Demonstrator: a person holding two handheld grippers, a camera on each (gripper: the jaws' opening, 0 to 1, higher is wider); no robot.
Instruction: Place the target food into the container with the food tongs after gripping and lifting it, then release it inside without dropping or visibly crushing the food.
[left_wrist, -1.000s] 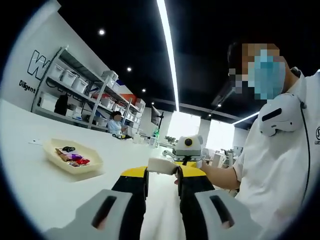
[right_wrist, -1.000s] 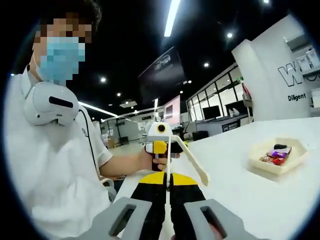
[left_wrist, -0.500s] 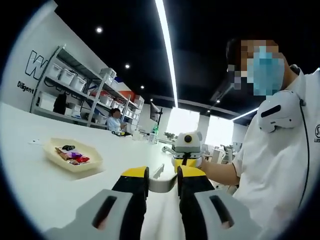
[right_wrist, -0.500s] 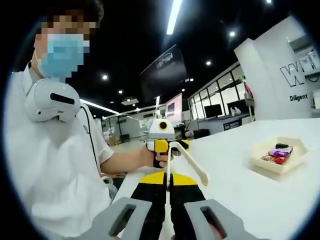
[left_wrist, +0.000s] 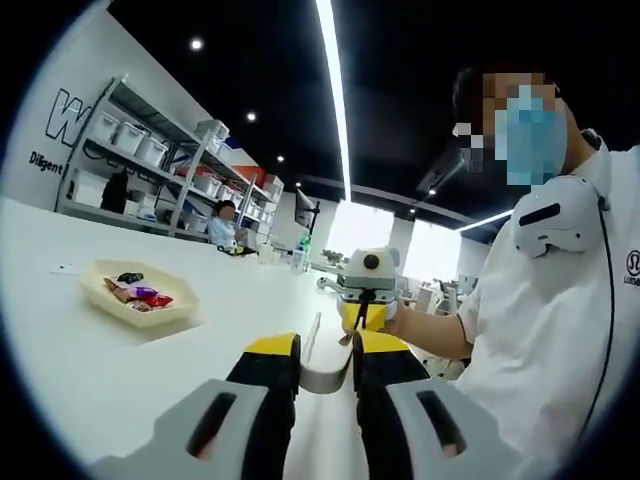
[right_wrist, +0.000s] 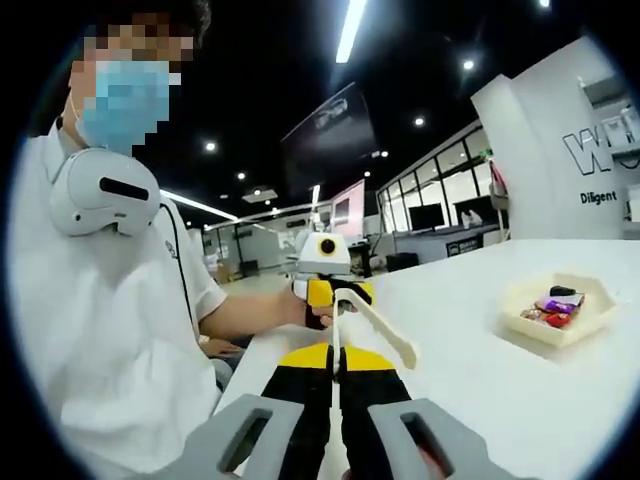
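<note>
Food tongs (right_wrist: 372, 322): cream-white plastic, two slim arms; seen at frame centre in the right gripper view, one arm angled to the lower right with a spoon-shaped tip.
Right gripper (right_wrist: 337, 372): jaws pressed together on the tongs' upright arm.
Left gripper (left_wrist: 325, 360): jaws clamped on the tongs' pale bent end, lower centre of the left gripper view.
Container (left_wrist: 141, 296): cream tray, left of centre on the white table (left_wrist: 90, 370); wrapped sweets (left_wrist: 139, 293) held inside.
Change: in the left gripper view, the tray is shifted up and left against a second ago; the tongs sit lower between the jaws.
</note>
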